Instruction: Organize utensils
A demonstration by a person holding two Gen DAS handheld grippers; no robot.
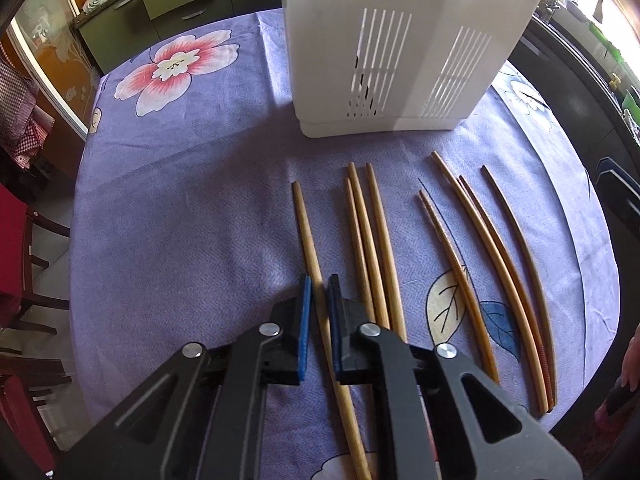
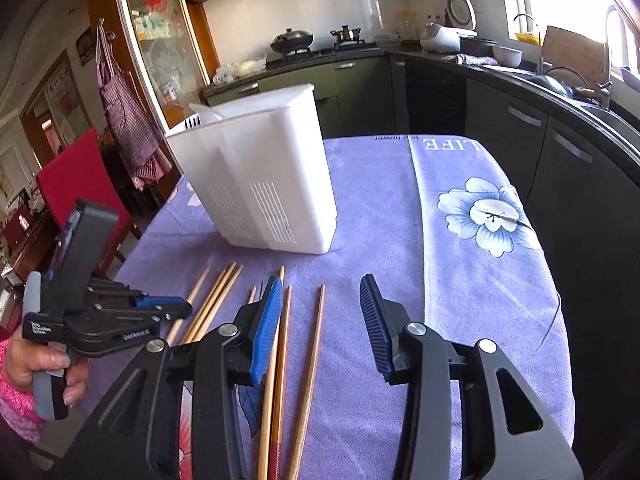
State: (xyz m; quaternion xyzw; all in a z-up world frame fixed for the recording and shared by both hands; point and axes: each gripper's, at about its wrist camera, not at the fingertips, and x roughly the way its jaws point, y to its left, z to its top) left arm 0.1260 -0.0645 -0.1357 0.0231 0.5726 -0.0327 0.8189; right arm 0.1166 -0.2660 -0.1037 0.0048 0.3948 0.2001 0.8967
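Several wooden chopsticks lie side by side on the purple flowered tablecloth (image 1: 180, 200), in front of a white slotted utensil holder (image 1: 400, 48). My left gripper (image 1: 319, 300) straddles the leftmost chopstick (image 1: 308, 240), its jaws narrowly apart on either side of the stick, which lies on the cloth. In the right wrist view the holder (image 2: 264, 176) stands at the back left and my right gripper (image 2: 320, 320) is open and empty above the rightmost chopsticks (image 2: 314, 344). The left gripper (image 2: 176, 308) also shows there, low over the left sticks.
A red chair (image 2: 80, 176) stands at the table's left side. Dark kitchen cabinets (image 2: 520, 152) and a counter with a sink run along the right and back. The table edge (image 2: 560, 300) is near on the right.
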